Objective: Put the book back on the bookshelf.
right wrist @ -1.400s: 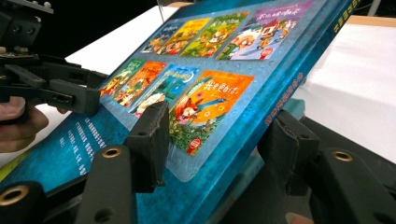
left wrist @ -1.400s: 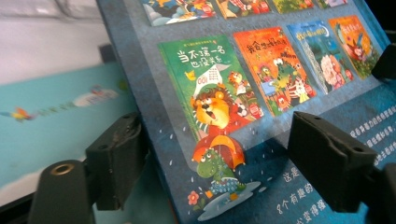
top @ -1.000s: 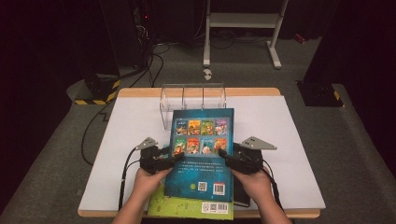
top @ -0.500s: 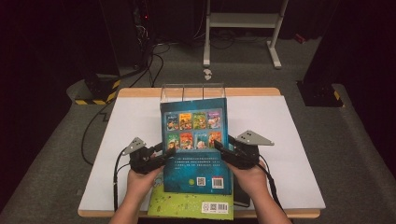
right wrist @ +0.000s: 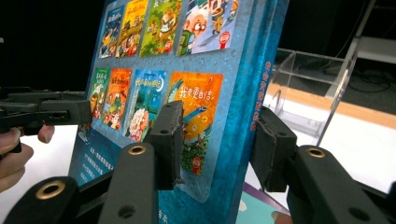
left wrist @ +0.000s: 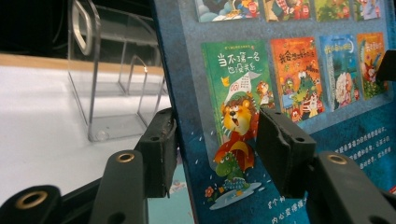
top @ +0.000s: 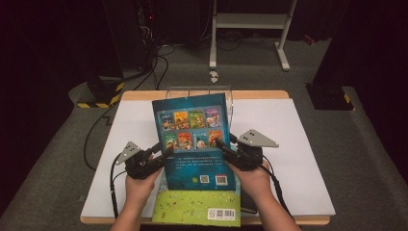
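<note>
1. Blue picture-book point(top: 195, 139) held raised above the white table point(top: 298, 144), before the clear acrylic rack point(top: 231, 94).
2. Left gripper point(top: 161, 155) and right gripper point(top: 222, 146) each clamp one edge.
3. Risk: uneven grip could let the book twist or slip.

Left gripper point(left wrist: 212, 140) with its two black fingers point(left wrist: 159, 147) set either side of the blue picture book's point(left wrist: 299, 70) edge, book raised and tilted, lion cover thumbnail between the fingers, clear acrylic rack point(left wrist: 116, 88) behind on the white worktop point(left wrist: 42, 116), another gripper's black tip at the book's far edge
</note>
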Demonstrator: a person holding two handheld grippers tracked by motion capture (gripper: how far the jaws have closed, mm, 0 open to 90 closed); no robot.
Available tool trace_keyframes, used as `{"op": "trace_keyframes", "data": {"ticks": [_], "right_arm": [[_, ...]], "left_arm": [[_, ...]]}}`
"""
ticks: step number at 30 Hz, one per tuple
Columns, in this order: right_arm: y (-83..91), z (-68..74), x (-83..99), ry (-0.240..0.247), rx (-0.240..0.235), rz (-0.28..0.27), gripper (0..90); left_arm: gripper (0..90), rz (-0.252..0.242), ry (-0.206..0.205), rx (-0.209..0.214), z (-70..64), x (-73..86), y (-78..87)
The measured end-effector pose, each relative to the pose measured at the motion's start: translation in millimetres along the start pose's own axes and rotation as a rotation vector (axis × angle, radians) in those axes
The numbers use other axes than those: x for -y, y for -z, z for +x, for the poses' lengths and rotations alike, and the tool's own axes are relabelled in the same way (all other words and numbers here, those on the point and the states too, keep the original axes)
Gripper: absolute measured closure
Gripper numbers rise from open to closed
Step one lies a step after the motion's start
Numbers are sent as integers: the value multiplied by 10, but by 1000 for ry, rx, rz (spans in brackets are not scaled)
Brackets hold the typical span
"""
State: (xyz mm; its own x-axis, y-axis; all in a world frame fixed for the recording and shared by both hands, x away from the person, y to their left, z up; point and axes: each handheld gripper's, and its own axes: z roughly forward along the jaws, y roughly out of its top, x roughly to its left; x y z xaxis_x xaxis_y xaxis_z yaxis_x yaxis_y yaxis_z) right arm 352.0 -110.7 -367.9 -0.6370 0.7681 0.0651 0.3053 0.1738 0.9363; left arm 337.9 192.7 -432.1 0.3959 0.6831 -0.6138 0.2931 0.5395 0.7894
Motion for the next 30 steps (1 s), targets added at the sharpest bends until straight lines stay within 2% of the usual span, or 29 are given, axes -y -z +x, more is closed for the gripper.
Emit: {"op": "trace_keyframes", "data": {"ticks": [5, 7, 14, 18, 19, 22, 30], "right_arm": [[29, 56, -55, 14, -3, -33, 594], [43, 86, -80, 23, -4, -45, 601], [62, 187, -158, 56, -12, -86, 608], [41, 242, -188, 64, -17, -106, 608], [31, 250, -194, 65, -18, -113, 607], [-15, 271, -203, 64, -30, -119, 607], [-227, 332, -208, 69, -58, -118, 605]], "left_arm": [[521, -50, -7, 4, -35, -42, 52], [531, -65, -30, 4, -46, -65, 80], [566, -123, -72, -6, -62, -126, 151], [569, -152, -73, -2, -48, -167, 197], [575, -155, -63, -1, -41, -184, 209], [582, -170, -103, -10, -9, -213, 246], [582, -179, -115, -44, 133, -305, 306]]}}
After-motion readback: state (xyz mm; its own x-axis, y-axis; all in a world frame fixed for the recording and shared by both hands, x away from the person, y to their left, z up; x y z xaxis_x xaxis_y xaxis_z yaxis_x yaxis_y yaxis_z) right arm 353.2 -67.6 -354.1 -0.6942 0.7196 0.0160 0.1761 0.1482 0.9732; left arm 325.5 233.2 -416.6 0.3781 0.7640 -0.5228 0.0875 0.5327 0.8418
